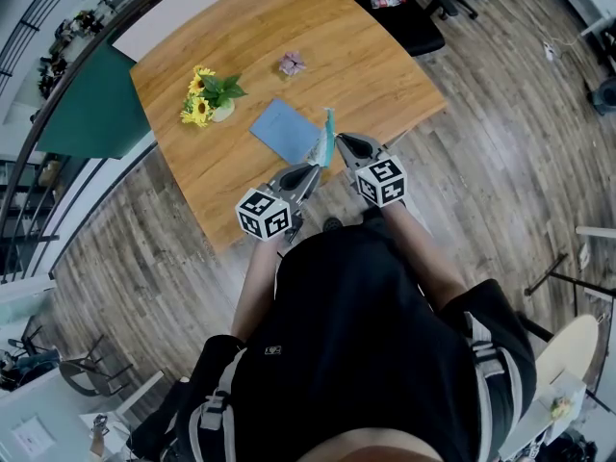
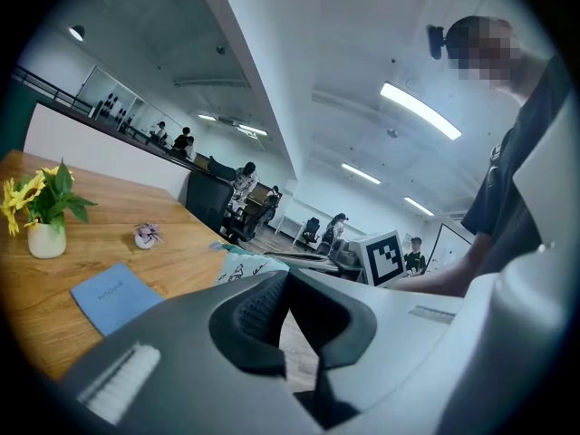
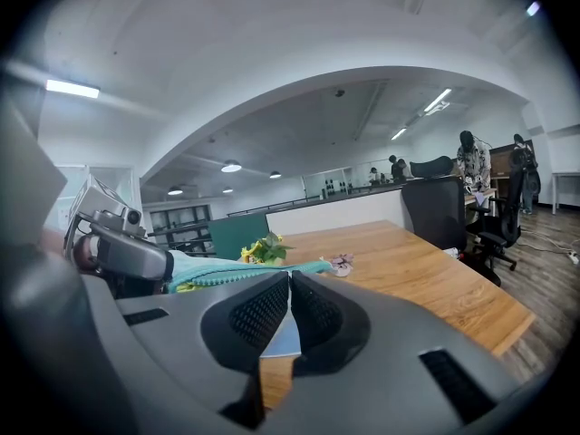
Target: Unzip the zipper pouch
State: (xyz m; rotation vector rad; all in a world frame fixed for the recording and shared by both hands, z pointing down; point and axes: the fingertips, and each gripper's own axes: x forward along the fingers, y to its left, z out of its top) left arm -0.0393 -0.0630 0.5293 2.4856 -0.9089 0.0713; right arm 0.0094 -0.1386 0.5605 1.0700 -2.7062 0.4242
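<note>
The zipper pouch (image 1: 328,135) is teal and stands on edge above the front of the wooden table (image 1: 375,70), stretched between my two grippers. My left gripper (image 1: 314,168) is shut on the pouch's near lower end. In the left gripper view the patterned pouch (image 2: 237,267) shows just behind the closed left gripper (image 2: 287,275). My right gripper (image 1: 339,140) is shut at the pouch's top edge. In the right gripper view the pouch (image 3: 208,273) runs from the left gripper (image 3: 118,247) to the closed right gripper (image 3: 289,275). Any zipper pull is hidden by the jaws.
A blue notebook (image 1: 285,129) lies flat just left of the pouch. A vase of sunflowers (image 1: 207,99) stands further left, and a small pink object (image 1: 292,63) sits mid-table. A black chair (image 1: 404,12) is at the far edge. People stand in the room behind.
</note>
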